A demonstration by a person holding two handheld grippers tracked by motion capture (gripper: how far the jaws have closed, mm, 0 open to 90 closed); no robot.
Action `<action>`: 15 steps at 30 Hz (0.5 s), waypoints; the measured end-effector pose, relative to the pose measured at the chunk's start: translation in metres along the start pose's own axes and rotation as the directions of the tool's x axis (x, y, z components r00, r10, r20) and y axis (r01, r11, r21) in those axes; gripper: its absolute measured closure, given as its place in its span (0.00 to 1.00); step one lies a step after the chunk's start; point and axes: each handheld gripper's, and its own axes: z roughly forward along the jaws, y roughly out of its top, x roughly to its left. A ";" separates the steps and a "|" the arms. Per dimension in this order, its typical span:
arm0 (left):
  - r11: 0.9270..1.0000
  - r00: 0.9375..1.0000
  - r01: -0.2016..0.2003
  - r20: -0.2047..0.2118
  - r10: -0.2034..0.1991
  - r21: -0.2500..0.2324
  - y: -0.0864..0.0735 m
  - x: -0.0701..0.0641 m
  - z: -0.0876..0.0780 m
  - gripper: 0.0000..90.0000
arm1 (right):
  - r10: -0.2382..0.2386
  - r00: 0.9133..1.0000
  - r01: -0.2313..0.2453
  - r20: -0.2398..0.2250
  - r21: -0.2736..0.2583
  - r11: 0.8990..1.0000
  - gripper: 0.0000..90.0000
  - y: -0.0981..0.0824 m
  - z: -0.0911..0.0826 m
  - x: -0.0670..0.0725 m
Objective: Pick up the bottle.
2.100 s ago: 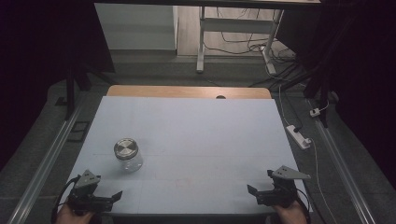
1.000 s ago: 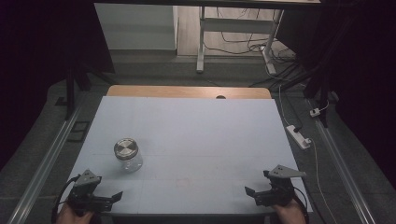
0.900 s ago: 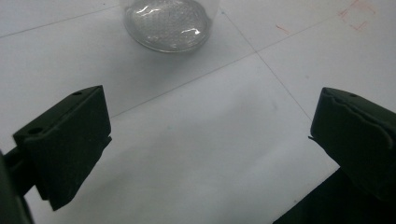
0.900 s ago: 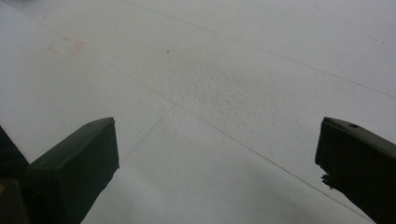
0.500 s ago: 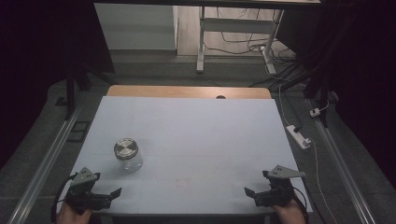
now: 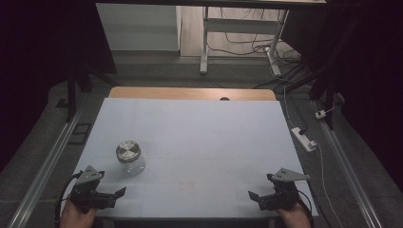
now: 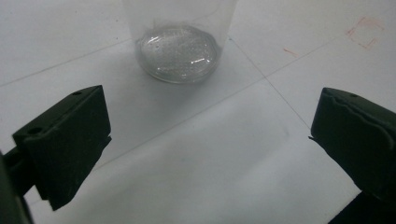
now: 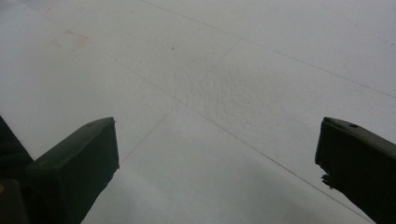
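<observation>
A clear glass jar (image 6: 129, 157) with a silver metal lid stands upright on the left half of the white table (image 6: 204, 128). In the high view my left gripper (image 6: 118, 193) rests at the front left corner, a short way in front of the jar, jaws open. In the left gripper view the jar's base (image 7: 177, 52) sits just ahead of that gripper (image 7: 210, 128), beyond the jaw tips and not between them. My right gripper (image 6: 253, 196) lies at the front right corner, open over bare table (image 8: 217, 154) with nothing held.
A wooden strip (image 6: 190, 93) runs along the table's far edge. A white power strip (image 6: 304, 138) lies on the floor to the right, beside a metal rail (image 6: 347, 166). Another rail (image 6: 47, 161) runs along the left. Faint red marks (image 7: 365, 36) dot the tabletop.
Both grippers have shifted only slightly near the front edge and stay open. The jar has not moved.
</observation>
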 end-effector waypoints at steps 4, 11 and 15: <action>1.000 1.000 -0.010 0.018 0.011 -0.022 0.002 0.004 0.002 0.00 | -0.002 1.000 0.002 0.002 0.001 1.000 0.00 0.000 0.001 0.000; 0.998 0.998 -0.040 0.039 0.041 -0.040 0.006 0.010 0.009 0.00 | -0.001 1.000 0.001 0.004 0.004 1.000 0.00 0.000 0.001 0.001; 0.998 0.999 -0.034 0.027 0.036 -0.047 0.010 0.013 0.013 0.00 | 0.005 1.000 -0.005 0.006 0.003 1.000 0.00 0.000 0.001 0.000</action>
